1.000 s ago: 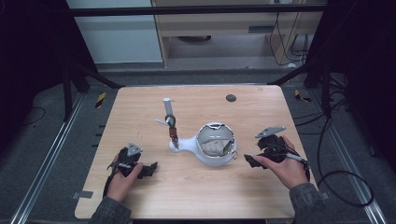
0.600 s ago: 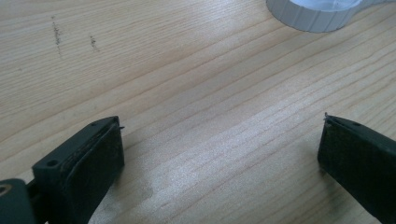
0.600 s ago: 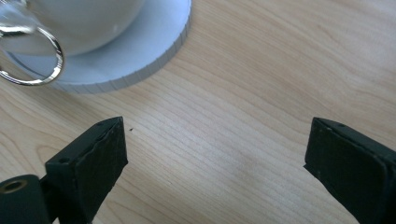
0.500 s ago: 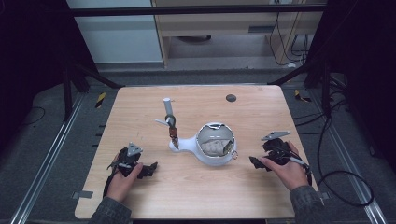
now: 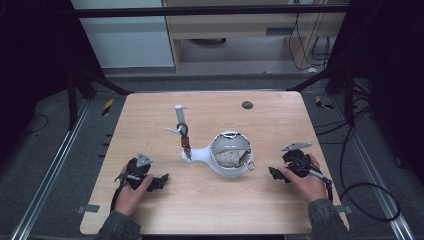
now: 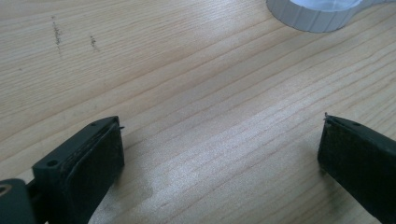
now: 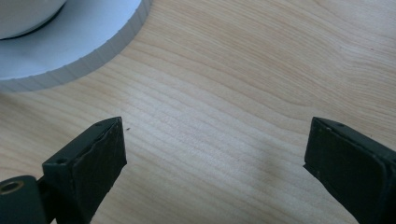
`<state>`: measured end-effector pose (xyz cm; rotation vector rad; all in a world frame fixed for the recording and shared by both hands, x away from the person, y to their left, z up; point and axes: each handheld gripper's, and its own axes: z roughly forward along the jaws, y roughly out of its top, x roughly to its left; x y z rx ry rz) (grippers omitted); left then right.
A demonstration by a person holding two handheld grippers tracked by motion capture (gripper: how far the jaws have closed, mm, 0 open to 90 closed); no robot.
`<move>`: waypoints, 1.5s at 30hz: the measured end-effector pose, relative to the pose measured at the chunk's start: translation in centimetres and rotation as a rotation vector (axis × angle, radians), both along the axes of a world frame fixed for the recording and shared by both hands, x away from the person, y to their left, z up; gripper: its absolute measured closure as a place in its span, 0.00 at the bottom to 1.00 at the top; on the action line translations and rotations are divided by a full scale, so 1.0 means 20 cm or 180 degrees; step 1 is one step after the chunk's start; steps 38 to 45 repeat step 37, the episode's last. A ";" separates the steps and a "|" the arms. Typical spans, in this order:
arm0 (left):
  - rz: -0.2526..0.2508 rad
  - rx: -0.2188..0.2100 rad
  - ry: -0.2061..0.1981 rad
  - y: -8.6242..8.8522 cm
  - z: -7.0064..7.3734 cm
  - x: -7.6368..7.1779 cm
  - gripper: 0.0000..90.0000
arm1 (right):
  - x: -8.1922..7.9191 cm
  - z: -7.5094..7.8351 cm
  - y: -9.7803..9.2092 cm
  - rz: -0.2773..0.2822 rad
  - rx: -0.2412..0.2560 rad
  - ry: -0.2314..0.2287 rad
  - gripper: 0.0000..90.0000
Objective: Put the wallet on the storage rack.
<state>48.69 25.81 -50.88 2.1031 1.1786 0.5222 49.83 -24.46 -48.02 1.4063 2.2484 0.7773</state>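
Jaws stand wide apart on both my left gripper (image 5: 159,181) and right gripper (image 5: 275,173), resting on the table (image 5: 210,200); the white bowl-shaped holder (image 5: 227,159) sits between them, slightly farther.

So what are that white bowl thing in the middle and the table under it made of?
The white bowl-shaped base looks like matte moulded plastic: even white, with fine ribbing along its edge in the right gripper view. What lies inside it is too unclear to name. The table looks like pale wood or wood-look laminate: long grain lines and a soft sheen; which one, I can't tell.
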 end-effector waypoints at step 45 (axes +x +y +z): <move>-0.0005 0.0006 0.0004 0.00 0.00 0.00 0.00 | 0.06 -0.16 0.02 -0.0449 0.0206 -0.0358 0.00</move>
